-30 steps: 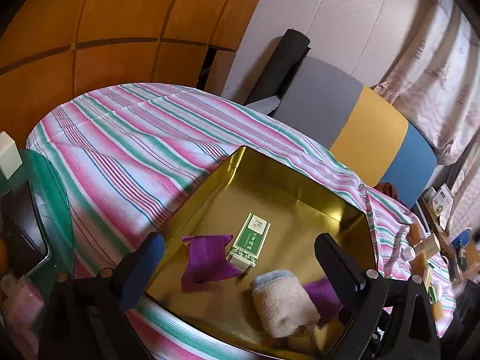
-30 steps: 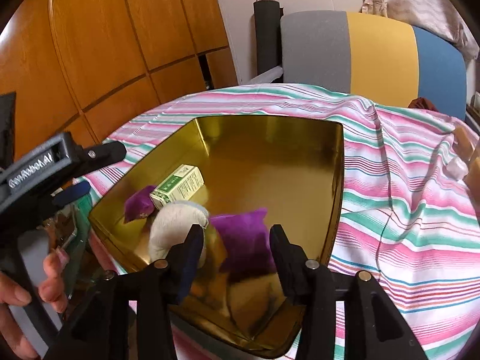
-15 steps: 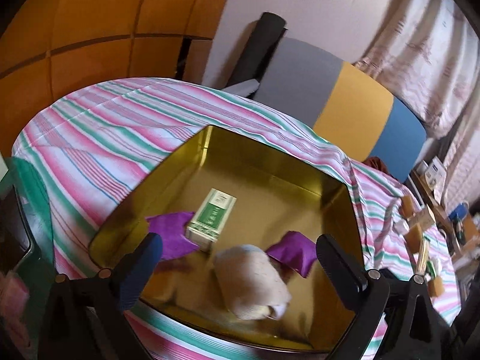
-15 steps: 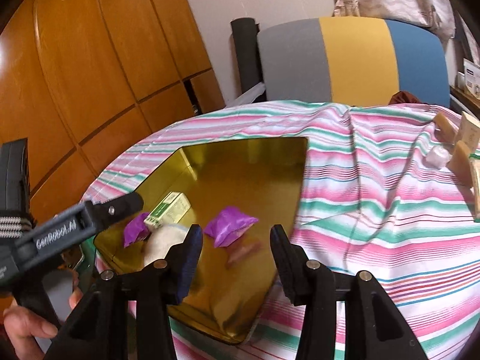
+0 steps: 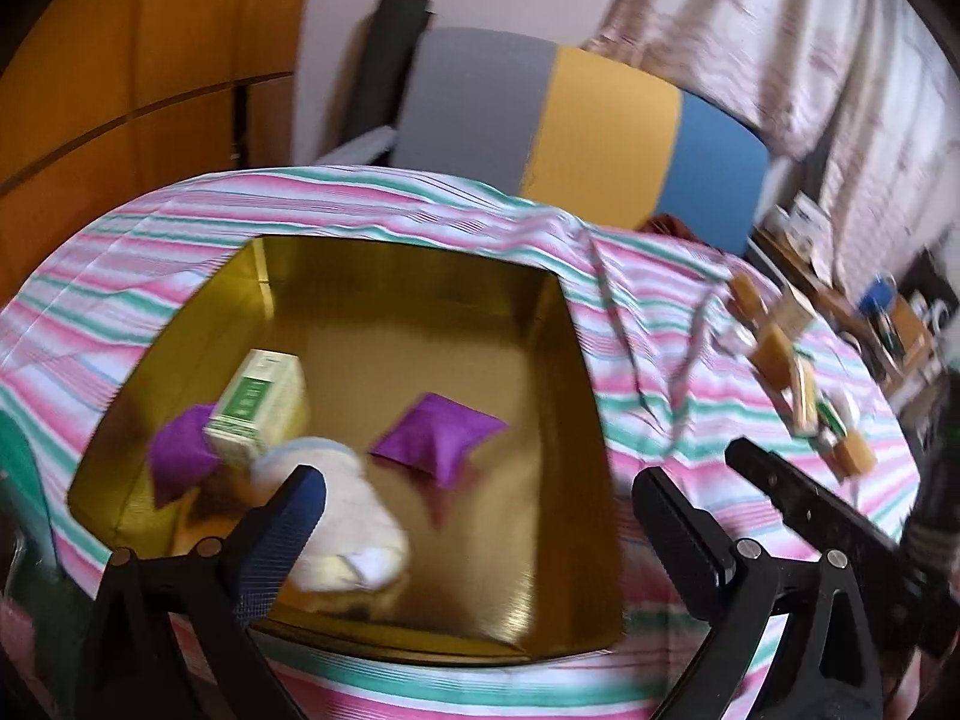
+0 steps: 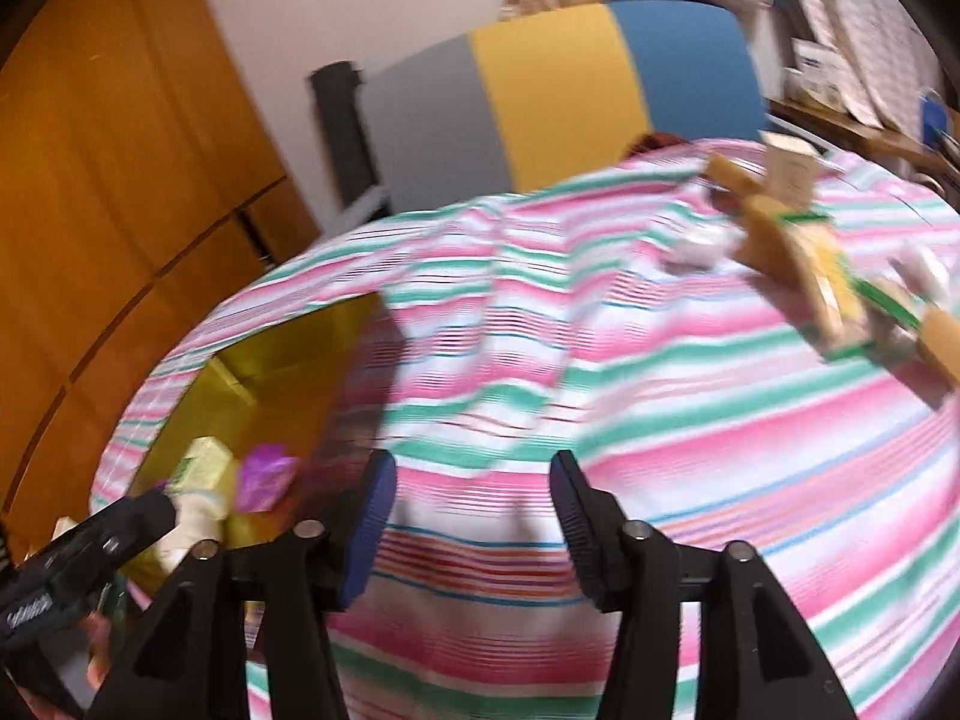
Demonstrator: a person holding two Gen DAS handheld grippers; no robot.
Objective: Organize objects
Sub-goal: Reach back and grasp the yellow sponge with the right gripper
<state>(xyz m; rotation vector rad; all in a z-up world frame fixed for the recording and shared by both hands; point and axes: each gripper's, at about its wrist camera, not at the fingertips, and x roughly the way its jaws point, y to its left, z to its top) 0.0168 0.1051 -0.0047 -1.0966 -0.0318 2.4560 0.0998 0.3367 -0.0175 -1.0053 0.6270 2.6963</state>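
Note:
A gold tin box sits on the striped tablecloth. In it lie a green and white carton, two purple pouches and a rolled cream cloth. My left gripper is open and empty above the tin's near edge. My right gripper is open and empty over bare cloth, right of the tin. Small tan blocks and cartons lie at the cloth's far right; they also show in the left wrist view.
A grey, yellow and blue chair back stands behind the table. Wooden wall panels are at the left. A cluttered shelf is at the far right. The right gripper's body shows in the left view.
Both grippers have swung to the right. The right gripper has left the tin and now faces the cloth and the tan blocks. The second purple pouch now lies in the tin.

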